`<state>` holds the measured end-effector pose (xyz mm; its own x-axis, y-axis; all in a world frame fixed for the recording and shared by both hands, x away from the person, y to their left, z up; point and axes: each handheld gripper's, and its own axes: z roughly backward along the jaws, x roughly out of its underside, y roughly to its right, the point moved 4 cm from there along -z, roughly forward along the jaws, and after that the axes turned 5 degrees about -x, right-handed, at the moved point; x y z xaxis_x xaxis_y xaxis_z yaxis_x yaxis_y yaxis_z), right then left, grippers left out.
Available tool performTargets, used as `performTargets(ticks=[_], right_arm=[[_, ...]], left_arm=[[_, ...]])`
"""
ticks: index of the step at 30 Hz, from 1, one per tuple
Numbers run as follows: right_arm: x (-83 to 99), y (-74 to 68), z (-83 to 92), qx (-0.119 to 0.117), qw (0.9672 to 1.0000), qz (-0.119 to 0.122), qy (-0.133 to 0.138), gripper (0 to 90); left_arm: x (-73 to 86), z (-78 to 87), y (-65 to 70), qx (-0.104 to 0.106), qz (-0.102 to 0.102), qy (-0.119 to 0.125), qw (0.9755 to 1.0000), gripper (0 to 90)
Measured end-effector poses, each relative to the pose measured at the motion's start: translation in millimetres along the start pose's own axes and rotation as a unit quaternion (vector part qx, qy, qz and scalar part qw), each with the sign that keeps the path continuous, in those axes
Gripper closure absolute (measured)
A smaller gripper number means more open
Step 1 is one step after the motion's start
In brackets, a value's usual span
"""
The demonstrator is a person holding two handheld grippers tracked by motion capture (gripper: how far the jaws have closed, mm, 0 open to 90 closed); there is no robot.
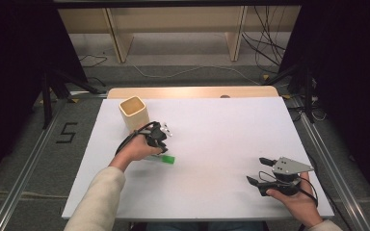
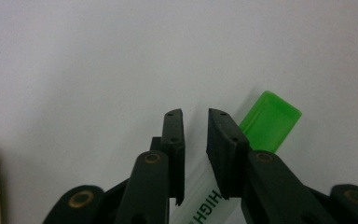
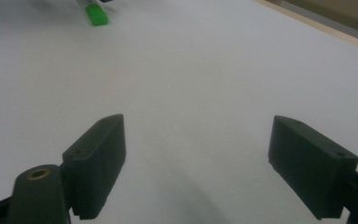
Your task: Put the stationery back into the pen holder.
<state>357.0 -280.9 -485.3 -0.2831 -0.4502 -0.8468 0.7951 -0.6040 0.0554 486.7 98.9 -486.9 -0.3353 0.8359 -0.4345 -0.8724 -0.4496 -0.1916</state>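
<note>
While the right hand-held gripper (image 1: 259, 170) waits at the near right of the desk (image 1: 231, 130), its jaws stand wide apart with nothing between them, released and idle; it seems parked there to leave the work to the other hand. Farther in, left of the middle, the left hand-held gripper (image 1: 165, 144) points down at a highlighter (image 1: 167, 159) that lies flat on the desk; the green cap sticks out toward the right from under the hand. From the left gripper view, the jaws (image 2: 196, 140) stand a little apart, one on each side of the pale barrel (image 2: 200, 196), which runs up between them, and the cap (image 2: 270, 120) lies just past the right jaw tip; a clear gap shows between the pads, so I judge them loosened rather than clamped, with the pen resting on the desk and not carried. Beyond the left hand, near the far left part of the desk, a cream cup (image 1: 134, 113) stands upright with its mouth open, a likely place for the pen; some small pale parts (image 1: 166, 129) just beside it are too small to make out.
</note>
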Motion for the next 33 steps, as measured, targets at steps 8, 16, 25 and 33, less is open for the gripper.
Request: performTargets(ticks=[8,16,25,33], right_arm=[[0.1,0.0,-0.4,-0.001,1.0000,0.001,-0.002,19.7],[0.0,0.1,-0.9,-0.001,1.0000,0.001,-0.001,19.6],[0.3,0.1,-0.4,-0.001,1.0000,-0.001,-0.001,19.6],[0.4,0.2,-0.5,-0.001,1.0000,-0.001,-0.001,19.6]], left_arm=[[6.7,14.2,-5.4,0.027,-0.053,-0.015,0.9981,50.5],[6.4,14.4,-1.0,0.058,-0.146,-0.052,0.9863,40.9],[4.4,5.9,5.1,0.078,-0.228,-0.097,0.9656,44.6],[4.3,1.8,4.8,0.087,-0.234,-0.107,0.9623,50.4]])
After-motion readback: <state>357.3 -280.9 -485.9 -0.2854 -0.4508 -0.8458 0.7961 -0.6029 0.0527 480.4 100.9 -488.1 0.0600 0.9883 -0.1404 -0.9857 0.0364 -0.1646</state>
